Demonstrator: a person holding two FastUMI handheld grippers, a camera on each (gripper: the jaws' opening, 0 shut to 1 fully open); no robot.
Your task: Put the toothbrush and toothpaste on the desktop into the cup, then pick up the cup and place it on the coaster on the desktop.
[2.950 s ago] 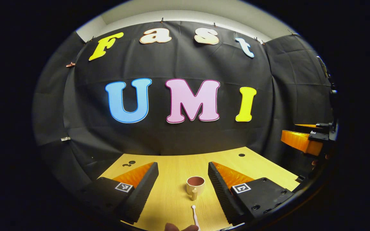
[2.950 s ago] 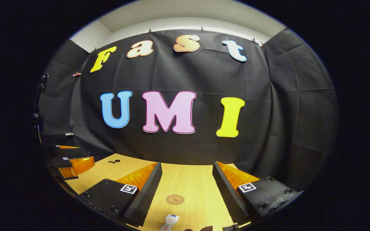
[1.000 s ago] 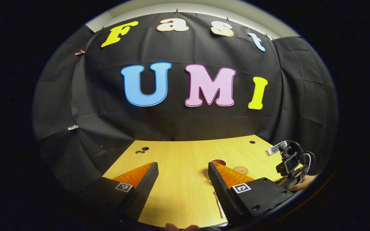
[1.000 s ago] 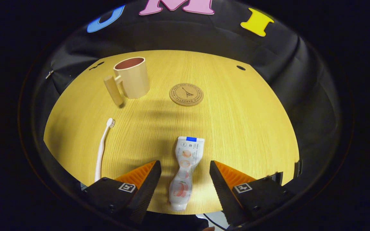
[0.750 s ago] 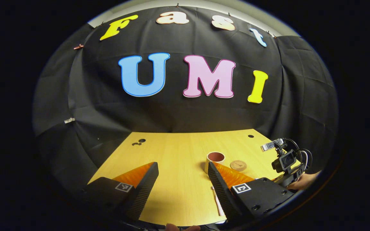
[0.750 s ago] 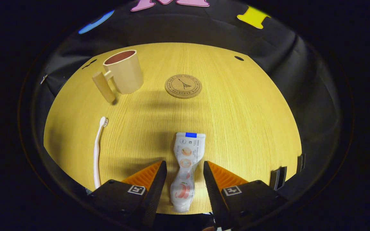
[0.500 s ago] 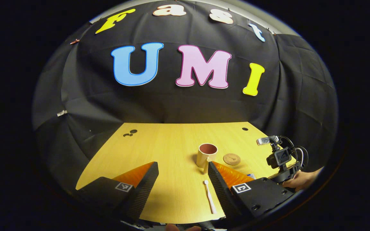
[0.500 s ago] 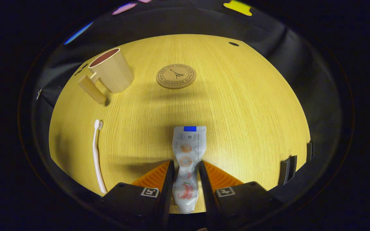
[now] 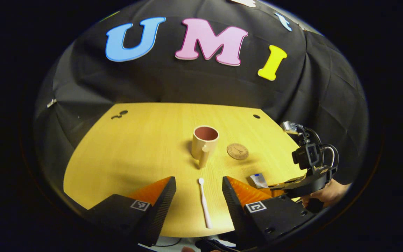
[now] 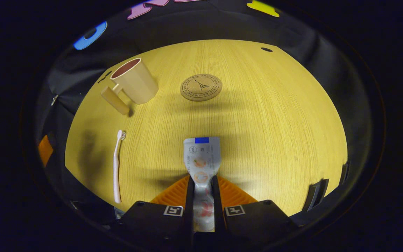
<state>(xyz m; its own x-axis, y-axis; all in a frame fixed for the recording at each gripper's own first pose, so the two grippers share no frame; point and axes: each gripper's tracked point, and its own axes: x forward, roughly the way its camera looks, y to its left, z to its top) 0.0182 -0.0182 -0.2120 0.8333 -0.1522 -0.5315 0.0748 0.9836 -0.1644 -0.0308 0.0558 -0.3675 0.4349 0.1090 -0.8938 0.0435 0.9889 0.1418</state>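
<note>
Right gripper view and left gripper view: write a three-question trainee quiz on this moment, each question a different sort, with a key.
1. True or false: the right gripper has its jaws pressed on the toothpaste.
2. Multiple choice: the toothbrush lies A) inside the cup, B) on the desktop between the left gripper's open jaws, C) on the coaster.
3. Fill in: the coaster carries ____ on top.

Key: 1 true; 2 B; 3 nothing.
</note>
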